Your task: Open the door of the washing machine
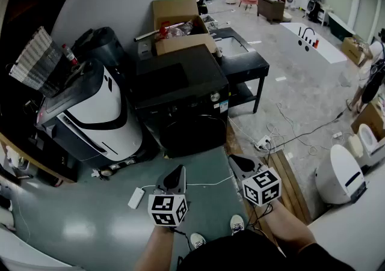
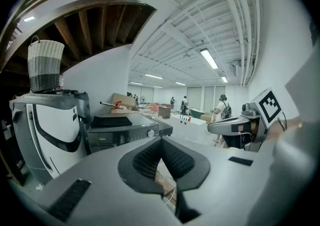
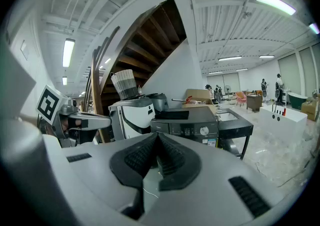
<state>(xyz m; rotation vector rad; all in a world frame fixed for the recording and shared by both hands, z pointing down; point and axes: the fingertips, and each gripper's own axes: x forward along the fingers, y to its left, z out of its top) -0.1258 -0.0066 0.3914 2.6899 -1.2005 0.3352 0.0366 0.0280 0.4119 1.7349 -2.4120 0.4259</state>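
Both tools idle, black front-loading washing machine (image 1: 180, 92) w/ door not yet touched.

Left gripper (image 1: 175, 175) & right gripper (image 1: 239, 163) both have jaws fully together w/ nothing in them. They're held side by side, aimed at the machine but well apart from it, prob. a start stance before the reach. Its dark round front door (image 1: 194, 133) looks closed, facing the person, just beside a white-and-black rounded appliance (image 1: 99, 116). One tool will need to spread its jaws to catch the door edge.

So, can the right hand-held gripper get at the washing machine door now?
Probably yes, after a step closer: only open floor lies between the right hand-held gripper and the washing machine door, though its jaws are shut.
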